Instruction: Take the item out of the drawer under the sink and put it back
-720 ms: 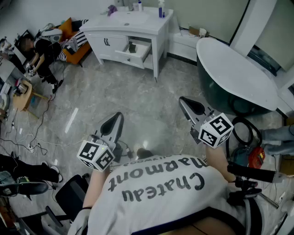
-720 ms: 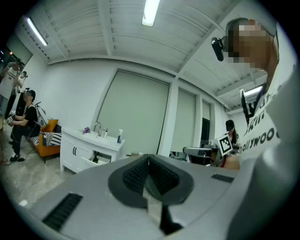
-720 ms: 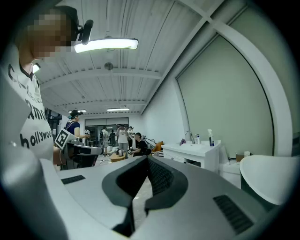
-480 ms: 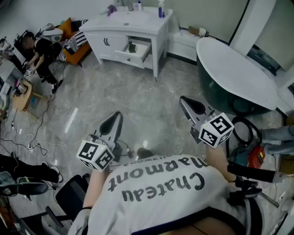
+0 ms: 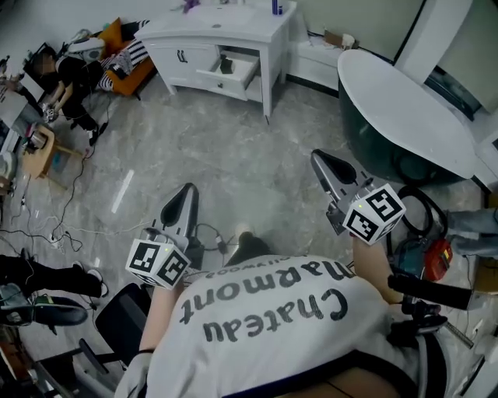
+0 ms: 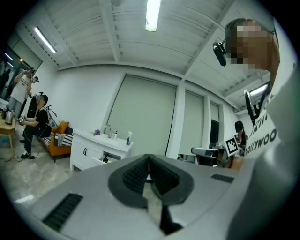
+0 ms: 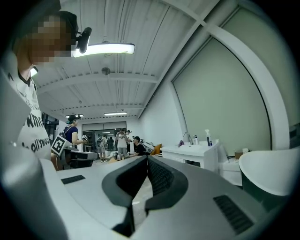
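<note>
Upward in frame slid the white sink cabinet [image 5: 204, 25]; its open drawer [image 5: 220, 80], top centre, holds a small dark item [image 5: 226, 64], untaken; the left gripper [image 5: 187, 190] and right gripper [image 5: 318, 156] are closed, empty.

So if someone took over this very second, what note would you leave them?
Left gripper: shut, empty, held level.
Right gripper: shut, empty, held level.
Both are across the floor from the sink.
The drawer under it stands open, with a dark item inside.
Done: nothing beyond the open drawer; the item is not yet taken.
Left: walk over, take the item out, then put it back.
</note>
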`<state>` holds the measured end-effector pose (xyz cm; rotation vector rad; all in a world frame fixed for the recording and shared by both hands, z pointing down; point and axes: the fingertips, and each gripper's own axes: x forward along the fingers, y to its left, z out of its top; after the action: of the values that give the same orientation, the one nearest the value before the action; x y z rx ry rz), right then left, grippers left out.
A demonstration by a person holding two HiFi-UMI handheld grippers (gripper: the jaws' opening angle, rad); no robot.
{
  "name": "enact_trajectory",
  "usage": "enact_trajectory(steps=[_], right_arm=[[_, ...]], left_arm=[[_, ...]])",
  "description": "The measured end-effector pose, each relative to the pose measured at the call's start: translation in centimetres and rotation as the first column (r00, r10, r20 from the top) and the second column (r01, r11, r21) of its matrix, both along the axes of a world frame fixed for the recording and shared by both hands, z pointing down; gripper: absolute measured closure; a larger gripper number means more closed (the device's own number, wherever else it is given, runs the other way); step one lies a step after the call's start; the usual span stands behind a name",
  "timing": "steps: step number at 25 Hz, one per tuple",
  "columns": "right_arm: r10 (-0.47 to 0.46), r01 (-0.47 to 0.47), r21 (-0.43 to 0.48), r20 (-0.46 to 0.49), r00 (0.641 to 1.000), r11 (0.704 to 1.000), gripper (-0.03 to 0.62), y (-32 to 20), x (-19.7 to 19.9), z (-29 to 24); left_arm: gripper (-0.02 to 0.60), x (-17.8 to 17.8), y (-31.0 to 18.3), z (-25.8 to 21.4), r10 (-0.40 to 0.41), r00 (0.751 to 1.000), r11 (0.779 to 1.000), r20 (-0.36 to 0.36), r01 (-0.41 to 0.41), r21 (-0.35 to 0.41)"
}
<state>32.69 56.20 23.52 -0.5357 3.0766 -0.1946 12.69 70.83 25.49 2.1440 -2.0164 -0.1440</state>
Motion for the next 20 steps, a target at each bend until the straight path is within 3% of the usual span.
enact_trajectory(steps=[9,13,20], right_arm=[[0.019,-0.019,-0.005,-0.049,0.999,1.0,0.583,-2.5,-1.7,1.9],[0.067,-0.069,-0.046,-0.055,0.996,0.997,0.582,-5.7,-2.1,2.2],[0.143,-0.144,-0.033,-0.044,0.989,0.989,0.582,-12.6,-5.3,0.7]], left_arm=[[0.572,-2.0,-3.1,1.3,0.03,0.998,1.0,-0.052,-0.03,0.004],[0.572,-3.4,-7.5,0.9,0.08,0.995,0.997,-0.067,-0.079,0.015],[0.572,-7.6,-16.0,-1.9,0.148,0.988,0.987,-0.038,-0.145,0.064]])
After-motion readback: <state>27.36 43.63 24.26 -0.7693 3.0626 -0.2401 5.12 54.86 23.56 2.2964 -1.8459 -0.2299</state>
